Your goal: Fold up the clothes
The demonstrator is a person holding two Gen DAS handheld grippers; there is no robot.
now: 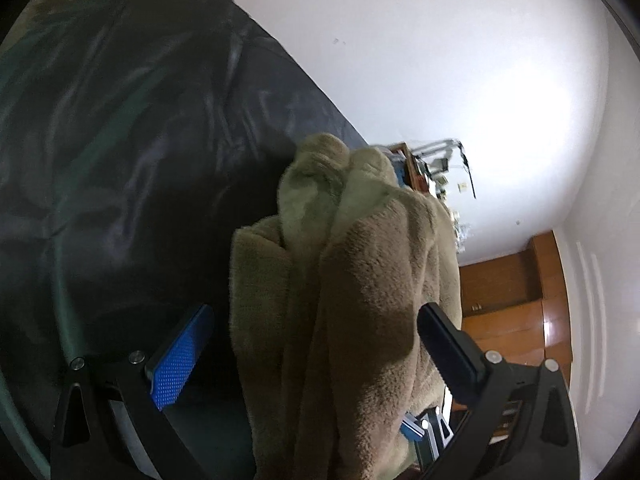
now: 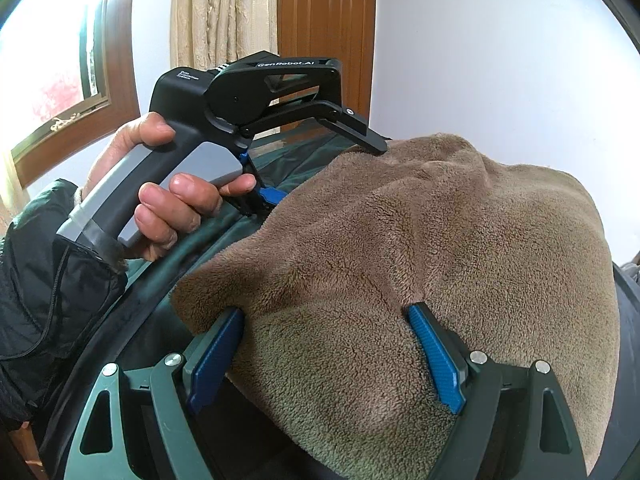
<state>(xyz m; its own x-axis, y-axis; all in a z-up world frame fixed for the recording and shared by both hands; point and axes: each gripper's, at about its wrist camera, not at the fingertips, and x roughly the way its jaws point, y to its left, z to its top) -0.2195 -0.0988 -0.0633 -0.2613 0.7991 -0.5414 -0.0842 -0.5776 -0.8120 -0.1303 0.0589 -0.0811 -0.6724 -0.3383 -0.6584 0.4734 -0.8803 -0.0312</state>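
A fluffy tan fleece garment [image 1: 360, 280] lies bunched on a dark green bed cover [image 1: 120, 140]. My left gripper [image 1: 316, 320] is wide open with the fleece between its fingers, not clamped. In the right wrist view the fleece [image 2: 400, 260] fills the frame. My right gripper [image 2: 326, 312] is open, its blue pads [image 2: 436, 356] pressed against the fleece on both sides. The left gripper also shows in the right wrist view [image 2: 324, 164], held by a hand, one finger over the fleece's far edge and one under it.
A white wall [image 1: 440, 60] rises behind the bed. Wooden furniture [image 1: 508, 300] stands at the right. In the right wrist view there is a window [image 2: 48, 60], a curtain [image 2: 220, 8] and a wooden door [image 2: 328, 20]. A black jacket sleeve [image 2: 36, 300] is at the left.
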